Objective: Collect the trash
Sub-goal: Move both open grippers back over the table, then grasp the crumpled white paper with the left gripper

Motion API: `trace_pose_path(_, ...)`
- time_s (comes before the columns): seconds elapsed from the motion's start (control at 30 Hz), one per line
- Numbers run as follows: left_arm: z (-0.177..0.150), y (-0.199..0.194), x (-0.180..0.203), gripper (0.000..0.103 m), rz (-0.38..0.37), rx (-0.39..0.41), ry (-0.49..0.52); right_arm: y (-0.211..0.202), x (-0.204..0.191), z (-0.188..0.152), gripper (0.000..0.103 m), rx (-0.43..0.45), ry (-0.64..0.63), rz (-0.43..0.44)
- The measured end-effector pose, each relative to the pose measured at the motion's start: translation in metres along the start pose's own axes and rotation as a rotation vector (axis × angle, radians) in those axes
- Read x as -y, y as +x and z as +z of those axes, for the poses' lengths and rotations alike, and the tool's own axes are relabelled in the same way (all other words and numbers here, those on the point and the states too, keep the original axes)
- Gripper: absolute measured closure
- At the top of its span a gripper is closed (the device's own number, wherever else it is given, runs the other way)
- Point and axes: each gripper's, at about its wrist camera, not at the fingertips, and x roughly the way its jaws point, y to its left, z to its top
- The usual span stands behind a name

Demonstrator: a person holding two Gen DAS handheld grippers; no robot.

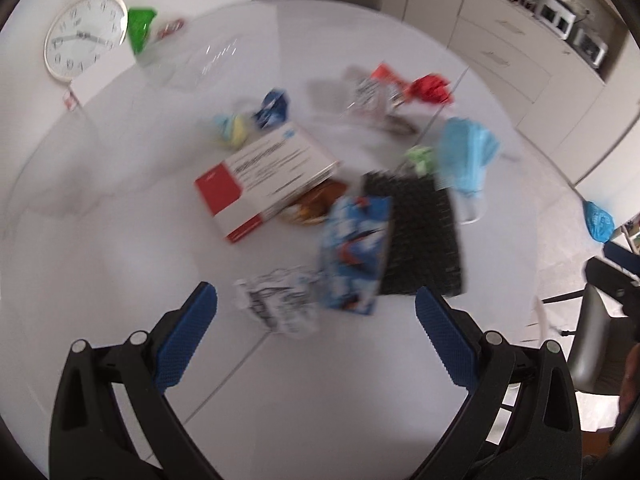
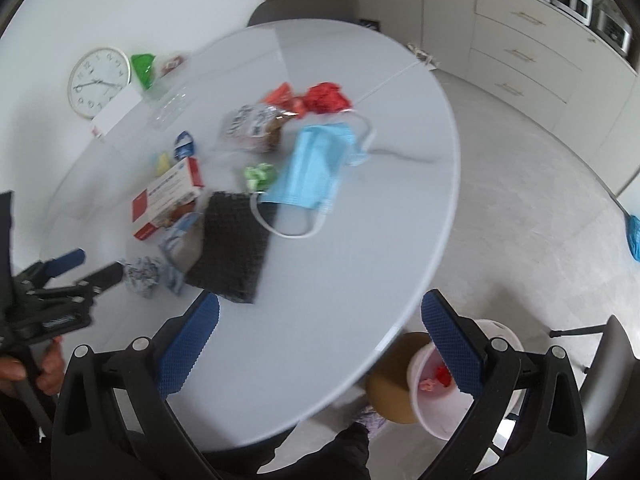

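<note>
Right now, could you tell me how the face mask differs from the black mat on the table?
The face mask is light blue with white ear loops; the black mat is dark, with a bumpy grid surface. The mask looks soft and creased, the mat a flat rectangle. The mask's lower loop lies over the mat's far corner. Both rest on the white table.

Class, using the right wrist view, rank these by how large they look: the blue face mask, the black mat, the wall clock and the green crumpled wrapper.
1-2. black mat and blue face mask: too alike to rank
3. wall clock, though it lies farther away
4. green crumpled wrapper
</note>
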Motion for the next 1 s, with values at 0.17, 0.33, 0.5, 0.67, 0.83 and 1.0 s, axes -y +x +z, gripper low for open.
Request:
trace_pose_path(0.17, 0.001, 0.034, -0.017, 0.012, 0.0, -0.042, -0.007, 0.017, -0.026, 0.01, 0.003, -0.03, -0.008, 0.003)
trace_pose_path(0.33, 0.005, 0.065, -0.025, 0.035, -0.033, -0.091, -0.009, 0.029, -0.046, 0.016, 0.003, -0.056, -0.023, -0.004)
trace_pose_path(0.5, 0.0, 0.074, -0.031, 0.055, -0.043, -0.116, 0.004, 0.04, -0.066, 0.024, 0.003, -0.071, -0.036, 0.004)
trace_pose_path(0.67, -0.007, 0.062, -0.046, 0.057, -0.08, -0.107, -0.045, 0.057, -0.092, 0.031, 0.003, -0.082, -0.042, 0.032)
trace_pose_path(0.83, -0.009, 0.036, -0.064, 0.057, -0.071, -0.057, -0.047, 0.087, -0.124, 0.033, 0.003, -0.097, 0.011, 0.027)
trace_pose_path(1.0, -0.009, 0.019, -0.087, 0.056, -0.064, -0.032, -0.05, 0.119, -0.15, 0.034, 0.003, -0.09, 0.083, -0.061)
